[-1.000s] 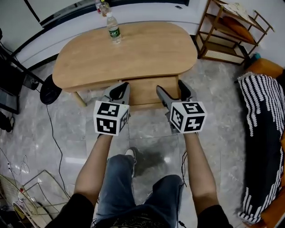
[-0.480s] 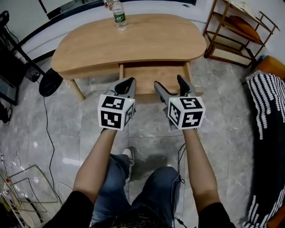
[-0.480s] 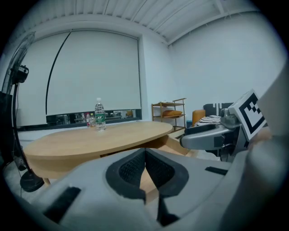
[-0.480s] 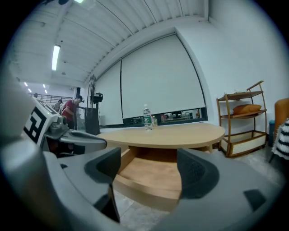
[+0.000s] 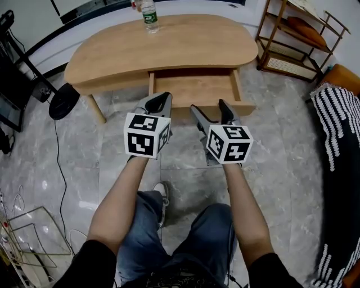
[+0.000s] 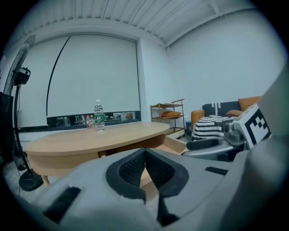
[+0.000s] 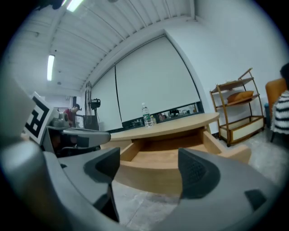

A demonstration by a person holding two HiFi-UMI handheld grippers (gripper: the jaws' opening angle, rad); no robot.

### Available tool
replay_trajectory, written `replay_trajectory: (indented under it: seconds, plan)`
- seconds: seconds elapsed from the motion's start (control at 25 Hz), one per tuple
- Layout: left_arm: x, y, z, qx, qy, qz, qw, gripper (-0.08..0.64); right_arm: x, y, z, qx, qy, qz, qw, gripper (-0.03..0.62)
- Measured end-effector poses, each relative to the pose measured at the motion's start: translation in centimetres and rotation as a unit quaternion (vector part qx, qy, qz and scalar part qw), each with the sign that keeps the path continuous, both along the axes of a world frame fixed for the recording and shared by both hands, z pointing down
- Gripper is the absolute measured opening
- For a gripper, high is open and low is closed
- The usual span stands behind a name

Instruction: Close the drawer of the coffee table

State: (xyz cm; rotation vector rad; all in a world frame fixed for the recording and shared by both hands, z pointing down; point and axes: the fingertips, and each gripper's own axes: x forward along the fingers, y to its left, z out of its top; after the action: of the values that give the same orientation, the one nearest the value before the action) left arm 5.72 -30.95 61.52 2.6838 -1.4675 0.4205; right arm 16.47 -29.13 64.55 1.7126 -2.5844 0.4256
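The oval wooden coffee table [image 5: 112, 53] has its drawer [image 5: 191, 89] pulled out toward me, empty inside. My left gripper [image 5: 163, 98] hangs just before the drawer's front panel [image 5: 185, 111], left of middle; in the left gripper view the left gripper [image 6: 144, 158] is shut, pads meeting with nothing between them. My right gripper [image 5: 209, 107] is level with it at the front panel's right half. In the right gripper view the right gripper [image 7: 149, 162] is open wide and frames the drawer front [image 7: 153, 175], apart from it.
A water bottle [image 5: 148, 14] stands at the table's far edge. A wooden shelf [image 5: 292, 39] is at the back right and a black-and-white blanket [image 5: 340, 129] on a sofa at the right. A fan base [image 5: 63, 101] and cable lie left; my legs are below.
Both grippers have come down and now sit in front of the drawer's front panel. The drawer stays pulled out and shows more fully.
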Motion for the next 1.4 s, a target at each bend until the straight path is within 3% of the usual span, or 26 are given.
replay_trajectory:
  seconds: [0.2,0.4,0.64,0.84,1.08,1.24,1.4]
  plan:
    - [0.8,0.4,-0.3,-0.004,0.027,0.005,0.9996,0.003,-0.1,1.0,2.2,-0.014,-0.057,0.012,0.998,0.391]
    - [1.4,1.1,0.4,0.0,0.005,0.018,0.9998,0.003,0.2,1.3,4.1,-0.024,-0.125,0.022,0.992,0.391]
    - [-0.3,1.4,0.7,-0.018,0.041,0.004,0.999,0.003,0.7,0.1,7.3,-0.044,-0.242,0.046,0.968,0.391]
    - [-1.2,1.7,0.7,-0.014,0.045,0.001,0.9989,0.003,0.3,-0.8,10.1,-0.058,-0.319,0.052,0.945,0.441]
    - [-2.2,2.1,1.1,-0.036,0.066,0.0,0.9972,0.003,-0.3,-1.7,11.8,-0.044,-0.382,0.043,0.922,0.451]
    - [-2.5,2.1,0.9,-0.03,0.066,-0.001,0.9974,0.003,0.2,-2.9,11.7,-0.034,-0.416,0.042,0.908,0.451]
    - [-2.8,2.0,1.5,-0.031,0.045,0.002,0.9985,0.003,0.5,-3.0,12.7,-0.035,-0.401,0.058,0.914,0.399]
